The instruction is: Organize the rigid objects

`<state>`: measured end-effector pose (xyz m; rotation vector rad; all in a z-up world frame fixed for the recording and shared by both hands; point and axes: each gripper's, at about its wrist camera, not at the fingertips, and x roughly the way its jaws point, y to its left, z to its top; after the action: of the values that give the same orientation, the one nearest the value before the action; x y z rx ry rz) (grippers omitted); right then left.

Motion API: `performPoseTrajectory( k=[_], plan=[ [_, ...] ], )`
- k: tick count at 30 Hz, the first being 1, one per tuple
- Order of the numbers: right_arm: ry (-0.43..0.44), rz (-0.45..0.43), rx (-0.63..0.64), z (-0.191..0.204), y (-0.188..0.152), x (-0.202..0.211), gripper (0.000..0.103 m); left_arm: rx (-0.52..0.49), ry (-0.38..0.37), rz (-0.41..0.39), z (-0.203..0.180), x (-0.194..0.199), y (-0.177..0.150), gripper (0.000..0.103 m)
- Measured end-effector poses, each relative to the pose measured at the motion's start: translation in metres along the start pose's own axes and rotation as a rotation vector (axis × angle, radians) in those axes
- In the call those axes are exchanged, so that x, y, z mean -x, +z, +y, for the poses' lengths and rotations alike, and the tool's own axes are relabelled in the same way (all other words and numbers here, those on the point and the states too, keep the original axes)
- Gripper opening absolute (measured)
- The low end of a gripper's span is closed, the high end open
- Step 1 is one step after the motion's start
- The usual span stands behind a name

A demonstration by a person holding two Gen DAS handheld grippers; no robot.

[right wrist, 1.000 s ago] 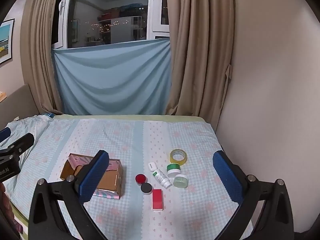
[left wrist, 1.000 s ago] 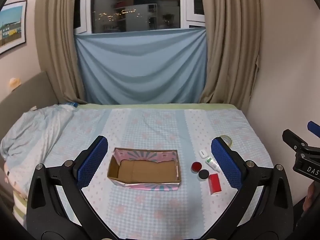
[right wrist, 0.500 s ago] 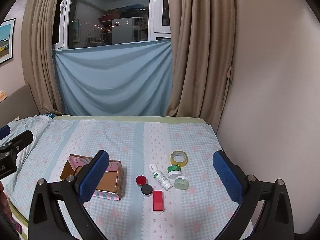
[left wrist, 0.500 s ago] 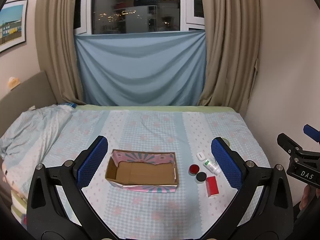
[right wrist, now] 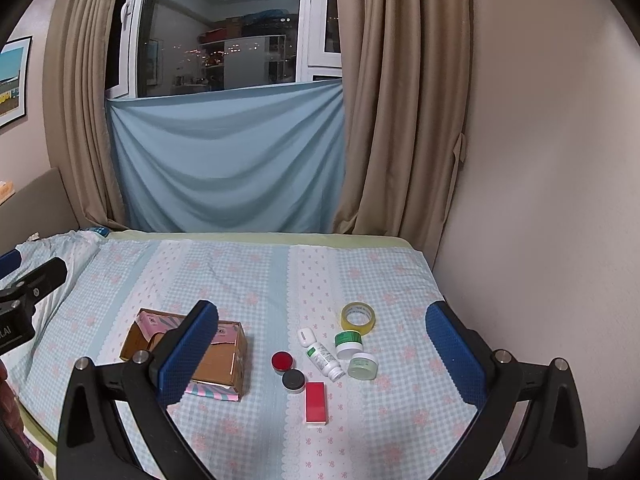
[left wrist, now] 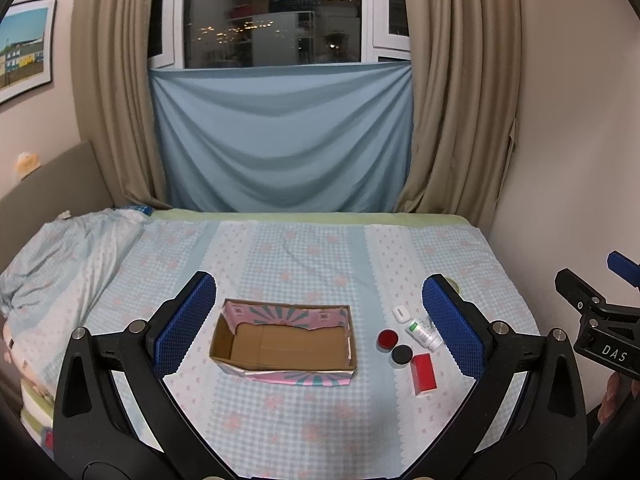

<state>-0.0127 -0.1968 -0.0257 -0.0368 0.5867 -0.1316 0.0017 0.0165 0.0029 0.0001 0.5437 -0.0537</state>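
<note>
Bedspread (right wrist: pixel 248 280), checked blue with pink flowers, serving as the work surface.

Cardboard box (left wrist: pixel 282 340), open at the top, nothing seen inside; long axis runs left to right in the left wrist view. It sits squarely ahead of the left gripper (left wrist: pixel 320 324), whose fingers stand wide apart and hold nothing.

Small goods, loose, all to the right of the box and apart from it:
- red round tin (right wrist: pixel 282 361) and black round tin (right wrist: pixel 293 381), just beside each other, nearest the box;
- red flat box (right wrist: pixel 316 402), long axis pointing away from the camera, closest to the near edge;
- white bottle (right wrist: pixel 325 361), lying on its side, long axis slanting away and to the left;
- white case (right wrist: pixel 306 336), small, at the bottle's far end;
- green-lidded jar (right wrist: pixel 349 343) and pale green jar (right wrist: pixel 362 365), right of the bottle;
- tape roll (right wrist: pixel 358 317), yellow, farthest back.

Right gripper (right wrist: pixel 322 354), fingers spread wide, empty, held above the bed with the whole cluster framed between its fingers.

Assessment: nothing is packed yet. The cluster lies directly ahead of the right gripper and off to the right of the left one, so the right hand is judged nearer for a first pick. Each item would then travel leftward to the box.
</note>
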Motion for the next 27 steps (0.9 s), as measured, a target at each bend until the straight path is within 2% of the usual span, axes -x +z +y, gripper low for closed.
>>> performPoseTrajectory(
  k=[27],
  plan=[
    [-0.017,0.003,-0.011,-0.0076,0.0026,0.0021,0.103,-0.005,-0.008,0.003,-0.0034,-0.0017,0.0005,0.102]
  ],
)
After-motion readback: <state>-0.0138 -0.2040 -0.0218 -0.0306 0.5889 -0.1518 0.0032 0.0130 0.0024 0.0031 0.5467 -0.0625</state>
